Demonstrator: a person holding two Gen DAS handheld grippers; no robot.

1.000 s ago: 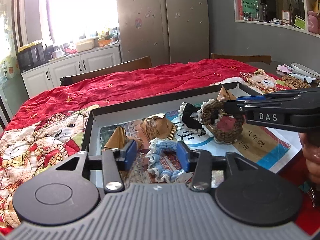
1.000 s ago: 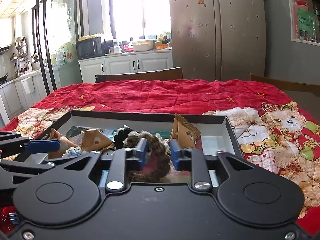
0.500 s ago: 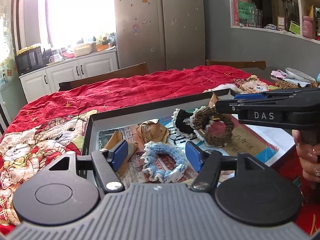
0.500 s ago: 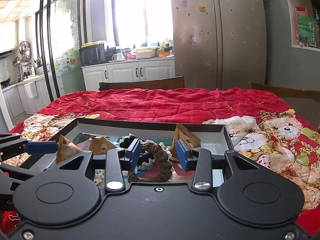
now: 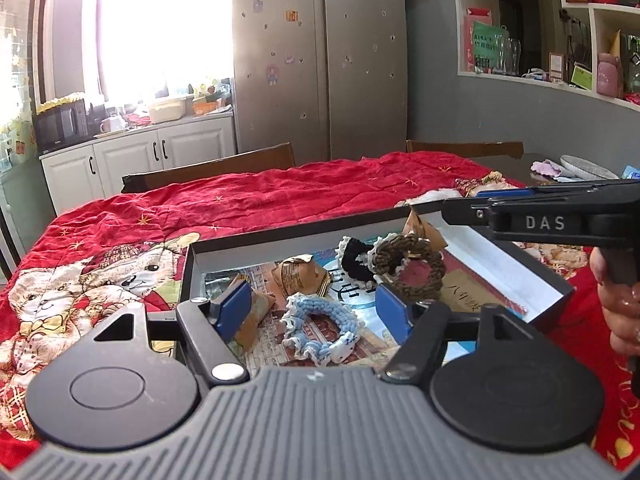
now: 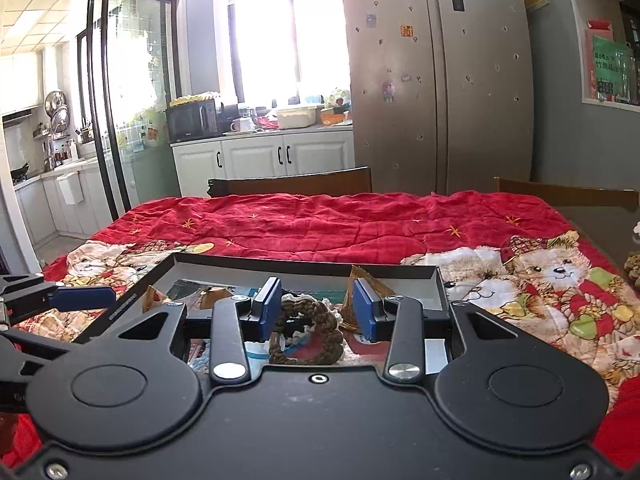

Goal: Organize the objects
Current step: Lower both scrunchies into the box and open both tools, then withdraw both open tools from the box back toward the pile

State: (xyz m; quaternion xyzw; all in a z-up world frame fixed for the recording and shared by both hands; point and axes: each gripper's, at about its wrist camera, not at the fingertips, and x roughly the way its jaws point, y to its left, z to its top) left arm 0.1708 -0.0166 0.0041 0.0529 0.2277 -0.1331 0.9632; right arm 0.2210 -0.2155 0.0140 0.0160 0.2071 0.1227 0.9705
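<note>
Blue hair tie (image 5: 320,326) – lying flat in the box (image 5: 516,268), between the left gripper (image 5: 314,310) fingers, which stand released and clear of it. The right gripper (image 6: 316,310) fingers are also released, the brown hair tie (image 6: 310,334) lying below and between them. Judged step: both ties set down. Next move calls for backing away without snagging the yarn.

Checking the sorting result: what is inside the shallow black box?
The box holds a blue scrunchie, brown scrunchie, black scrunchie, brown packets, over printed paper. The floor beneath is covered.
</note>
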